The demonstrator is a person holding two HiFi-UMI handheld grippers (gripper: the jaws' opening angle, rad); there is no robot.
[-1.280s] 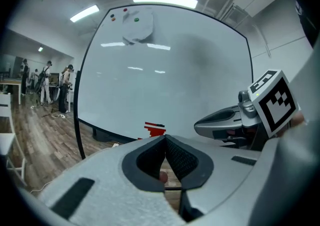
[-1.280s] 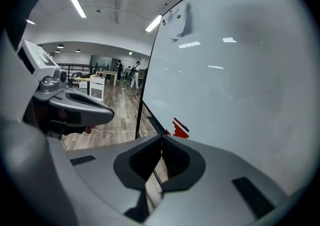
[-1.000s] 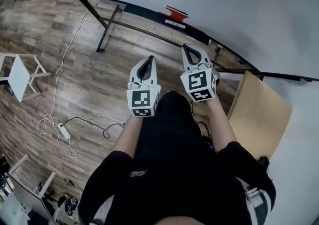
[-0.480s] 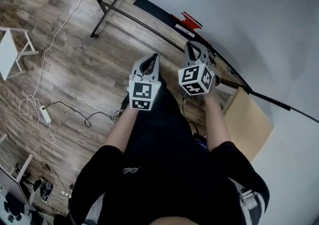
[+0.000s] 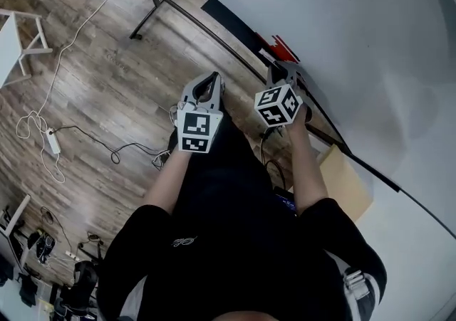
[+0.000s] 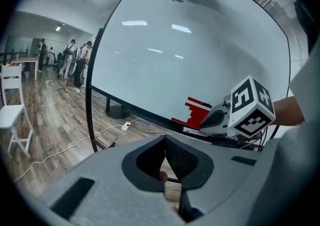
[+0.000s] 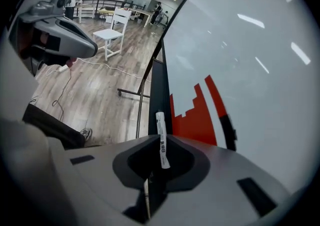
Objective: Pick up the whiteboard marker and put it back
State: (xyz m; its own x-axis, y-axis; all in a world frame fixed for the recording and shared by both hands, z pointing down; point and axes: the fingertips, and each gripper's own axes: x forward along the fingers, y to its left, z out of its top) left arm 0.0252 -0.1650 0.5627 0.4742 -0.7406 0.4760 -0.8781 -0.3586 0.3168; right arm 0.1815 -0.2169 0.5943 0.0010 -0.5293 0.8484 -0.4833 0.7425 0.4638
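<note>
A white whiteboard marker (image 7: 160, 127) lies lengthwise on the whiteboard's black tray (image 7: 156, 84). It lies in line with my right gripper (image 7: 159, 141) and shows just past the tips and in the thin slit between the jaws. Those jaws are shut and nothing is pressed between the pads. In the head view the right gripper (image 5: 283, 70) points down at the tray beside a red stepped shape (image 5: 280, 48) on the whiteboard (image 5: 342, 20). My left gripper (image 5: 210, 79) hangs to its left over the floor, shut and holding nothing (image 6: 165, 139).
The whiteboard's black stand legs (image 5: 153, 6) cross the wooden floor. A white chair (image 5: 18, 35) stands far left, with a white cable and power strip (image 5: 53, 143) on the floor. A pale wooden board (image 5: 345, 181) lies right of my legs. People stand far off (image 6: 75, 59).
Both grippers have come down and closer to the whiteboard's tray. The right one has rolled and now sits next to the red shape. Both stay shut.
</note>
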